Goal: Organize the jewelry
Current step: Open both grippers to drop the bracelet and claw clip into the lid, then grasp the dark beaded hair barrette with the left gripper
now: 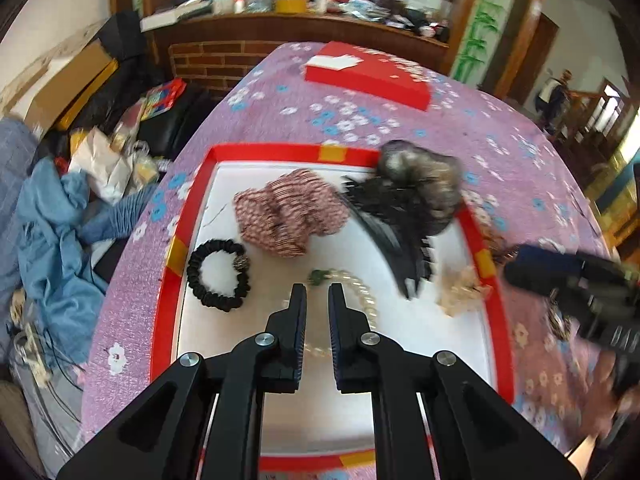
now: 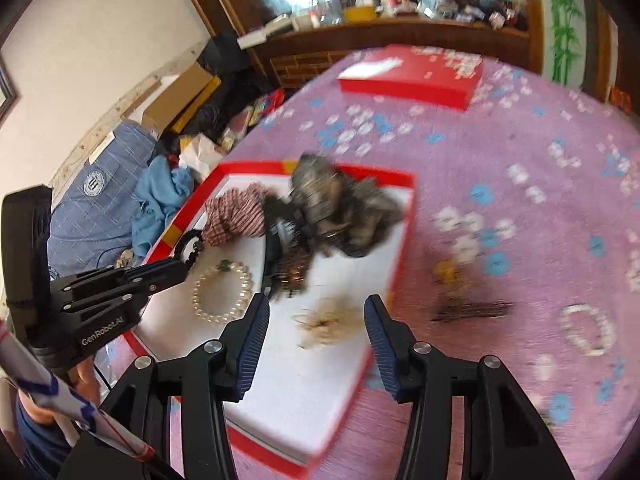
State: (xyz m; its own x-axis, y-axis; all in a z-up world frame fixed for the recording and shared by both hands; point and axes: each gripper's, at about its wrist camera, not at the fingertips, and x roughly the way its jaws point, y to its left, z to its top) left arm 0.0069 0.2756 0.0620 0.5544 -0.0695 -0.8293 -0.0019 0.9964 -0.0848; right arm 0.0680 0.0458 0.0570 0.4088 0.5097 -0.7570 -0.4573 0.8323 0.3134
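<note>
Now, right tongs [image 2: 316, 334] gaping empty, left tongs [image 1: 318, 304] nearly closed, empty; best reaching for hairpins [image 2: 472, 310] beside tray [image 2: 400, 240], gripping low, lifting gently.

Motion blur smears my right view: dark clip [image 2: 472, 310] and white bracelet [image 2: 586, 330] on the tablecloth [image 2: 520, 140], unreadable; pearl bracelet [image 1: 360, 300] half hidden.
</note>
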